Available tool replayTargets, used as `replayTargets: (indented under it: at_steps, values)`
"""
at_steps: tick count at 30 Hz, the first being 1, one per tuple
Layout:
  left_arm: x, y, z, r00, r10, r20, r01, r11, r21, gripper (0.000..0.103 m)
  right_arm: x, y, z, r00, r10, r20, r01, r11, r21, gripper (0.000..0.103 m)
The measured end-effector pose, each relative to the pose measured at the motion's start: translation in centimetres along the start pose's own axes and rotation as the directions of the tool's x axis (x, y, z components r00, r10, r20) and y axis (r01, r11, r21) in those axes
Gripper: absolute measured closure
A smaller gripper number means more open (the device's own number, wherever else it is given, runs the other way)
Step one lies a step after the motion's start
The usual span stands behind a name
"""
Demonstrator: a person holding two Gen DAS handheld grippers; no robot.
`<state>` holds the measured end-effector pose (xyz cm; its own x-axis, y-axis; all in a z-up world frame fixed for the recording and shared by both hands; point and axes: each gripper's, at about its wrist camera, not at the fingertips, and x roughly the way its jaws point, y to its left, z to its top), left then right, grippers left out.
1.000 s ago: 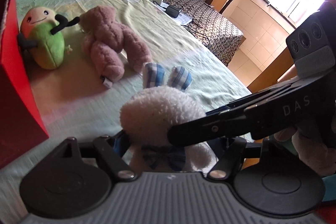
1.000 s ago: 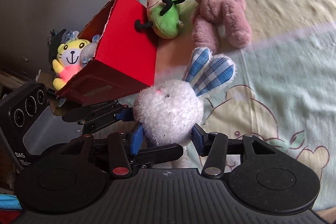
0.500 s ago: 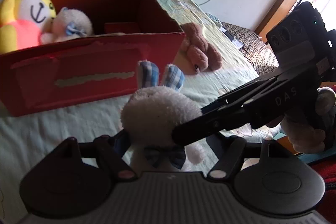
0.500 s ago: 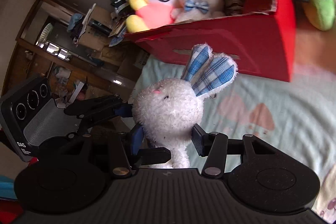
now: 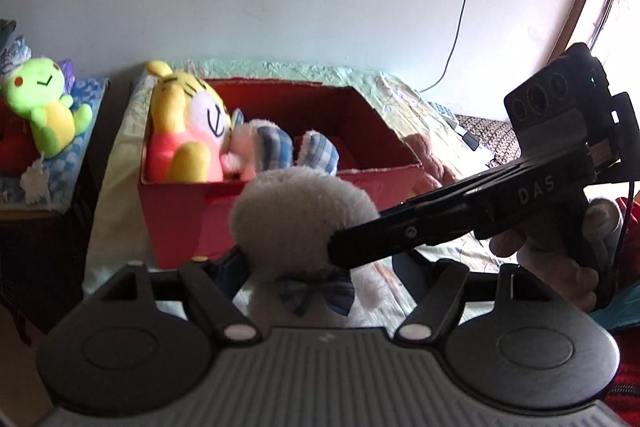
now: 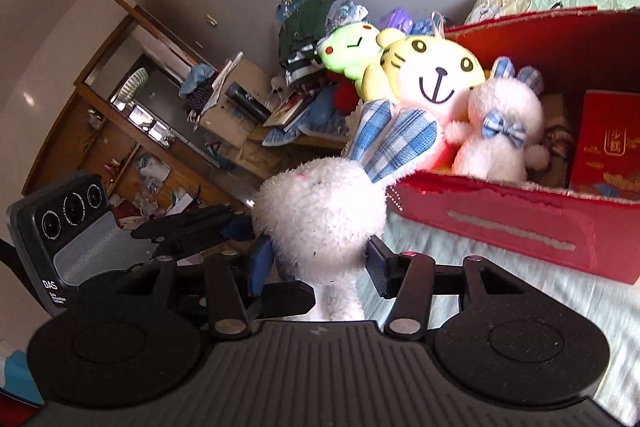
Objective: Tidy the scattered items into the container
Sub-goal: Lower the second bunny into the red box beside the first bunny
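Right wrist view, both grippers' jaws pinching white bunny [image 6: 320, 215], red box [image 6: 520, 223] just beyond

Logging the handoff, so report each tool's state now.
Left tool: shut on the fluffy white plush rabbit with blue checked ears.
Right tool: shut on the same rabbit.

"DAS" stands in pale letters on the right gripper [image 5: 332, 251] body and on the left gripper [image 6: 224, 227] housing.
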<state>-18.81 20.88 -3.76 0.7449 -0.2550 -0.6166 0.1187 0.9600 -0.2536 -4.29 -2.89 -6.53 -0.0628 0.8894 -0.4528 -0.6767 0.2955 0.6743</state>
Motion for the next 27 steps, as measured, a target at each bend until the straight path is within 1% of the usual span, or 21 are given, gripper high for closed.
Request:
replayTargets:
  at_steps: [4,8,11,13,15,17,20,23,25,27]
  values:
    - [1.1,0.3,2.0,0.999,-0.025,0.041,0.025,1.0,0.002,0.028,-1.2,-1.1,1.6,0.997,-0.045,0.065,0.044,0.999,0.013,0.05]
    - [3.2,0.4,4.0,0.997,-0.059,0.056,0.06,0.998,-0.008,0.028,-2.4,-2.4,3.0,0.985,-0.108,0.133,0.106,0.994,0.026,0.05]
    - [5.3,0.5,5.7,0.994,-0.094,0.06,0.094,0.996,-0.002,0.028,-3.0,-3.9,3.8,0.971,-0.161,0.177,0.15,0.986,0.072,0.05]
    - [6.9,0.5,6.8,0.992,-0.114,0.048,0.114,0.993,-0.007,0.028,-3.2,-4.8,4.2,0.962,-0.188,0.196,0.172,0.981,0.094,0.05]
    - [8.5,0.4,7.7,0.991,-0.13,0.04,0.131,0.991,-0.007,0.028,-3.2,-5.8,4.7,0.949,-0.231,0.214,0.212,0.971,0.11,0.05]
    - [10.3,0.2,8.6,0.99,-0.135,0.035,0.135,0.991,-0.005,0.028,-2.9,-6.5,5.2,0.937,-0.274,0.217,0.254,0.96,0.115,0.05]
    - [13.0,0.5,9.5,0.989,-0.15,0.009,0.15,0.988,-0.033,0.028,-1.8,-7.8,6.1,0.921,-0.338,0.193,0.318,0.94,0.126,0.05]
    - [15.9,1.2,9.9,0.986,-0.161,-0.041,0.157,0.984,-0.082,0.028,-0.4,-9.2,6.9,0.919,-0.364,0.153,0.343,0.928,0.149,0.05]
    - [17.4,1.5,9.9,0.987,-0.148,-0.066,0.141,0.985,-0.098,0.028,0.5,-9.9,7.2,0.917,-0.38,0.125,0.361,0.921,0.15,0.05]
    - [18.6,1.8,9.7,0.987,-0.131,-0.094,0.12,0.986,-0.115,0.028,1.4,-9.9,7.4,0.912,-0.394,0.113,0.381,0.917,0.122,0.051]
